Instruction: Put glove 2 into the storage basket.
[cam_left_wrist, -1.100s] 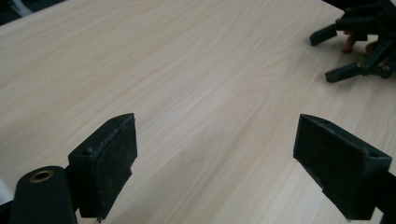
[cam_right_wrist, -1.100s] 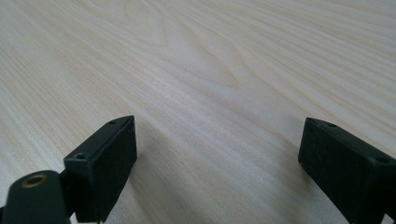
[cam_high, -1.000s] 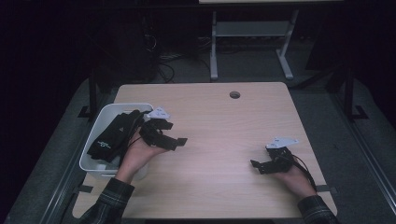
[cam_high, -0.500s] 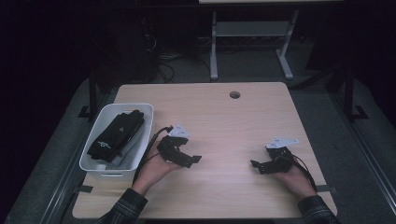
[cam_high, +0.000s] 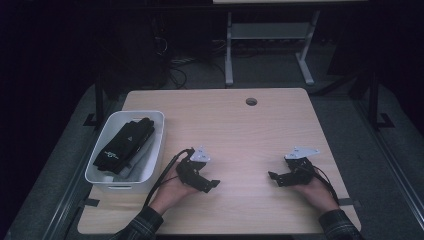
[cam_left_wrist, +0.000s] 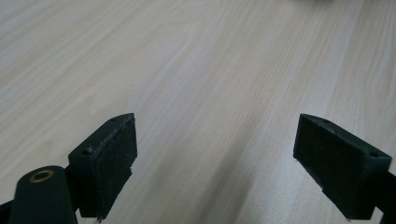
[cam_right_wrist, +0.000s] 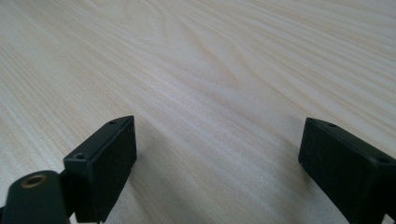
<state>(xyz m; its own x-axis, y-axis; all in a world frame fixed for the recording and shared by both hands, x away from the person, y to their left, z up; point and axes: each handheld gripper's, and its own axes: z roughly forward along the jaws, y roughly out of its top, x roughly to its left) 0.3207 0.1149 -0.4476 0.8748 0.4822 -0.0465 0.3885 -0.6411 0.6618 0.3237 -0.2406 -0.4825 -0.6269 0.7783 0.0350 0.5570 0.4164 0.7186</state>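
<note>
A white bin (cam_high: 156, 150) stands at the table's left edge with black folded cloth items (cam_high: 124, 145) and some white cloth inside. My left gripper (cam_high: 214, 184) rests low on the wooden table (cam_high: 250, 135) just right of the bin, open, jaws pointing right. In the left gripper view its jaws stand wide apart over bare wood, and the left gripper (cam_left_wrist: 215, 163) holds nothing. My right gripper (cam_high: 272, 176) lies near the table's front right, open, pointing left. The right gripper (cam_right_wrist: 217, 163) has only wood grain between its jaws.
A round cable hole (cam_high: 251, 101) sits near the table's far edge. Behind the table stands a metal frame (cam_high: 230, 55) with cables on the dark floor. The space between the two grippers is bare wood.
My left gripper has moved from above the bin rightward and down onto the table, empty. The black cloth stays in the bin. The right gripper has held still.
</note>
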